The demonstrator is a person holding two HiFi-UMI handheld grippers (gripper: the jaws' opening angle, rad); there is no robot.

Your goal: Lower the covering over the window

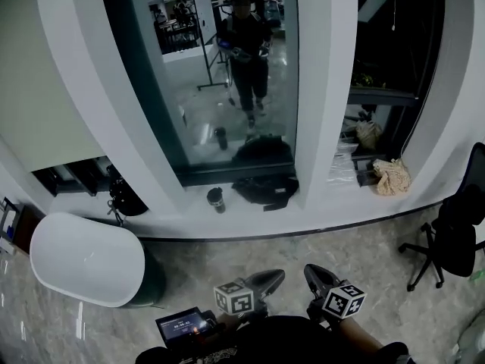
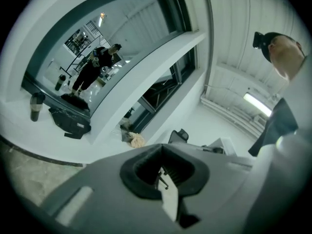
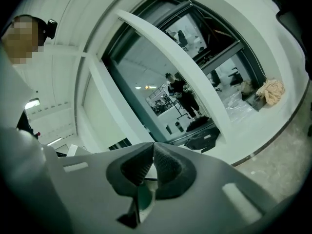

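The window [image 1: 220, 74] is a dark glass pane between white pillars [image 1: 322, 89], and it mirrors a person holding the grippers. No blind or covering shows over the glass in any view. A thin cord [image 1: 393, 6] hangs in the dark pane to the right. My left gripper [image 1: 277, 276] and right gripper [image 1: 310, 271] sit side by side at the bottom of the head view, well back from the sill, pointing towards the window. Both are shut with nothing between the jaws. The left gripper [image 2: 161, 147] and the right gripper [image 3: 152, 145] show closed pads in their own views.
On the white sill [image 1: 318, 211] lie a black bag [image 1: 265, 188], a dark cup [image 1: 217, 199] and a beige cloth [image 1: 392, 177]. A white rounded table [image 1: 83, 256] stands at the left, a black office chair [image 1: 447, 237] at the right. A small screen [image 1: 182, 326] is near me.
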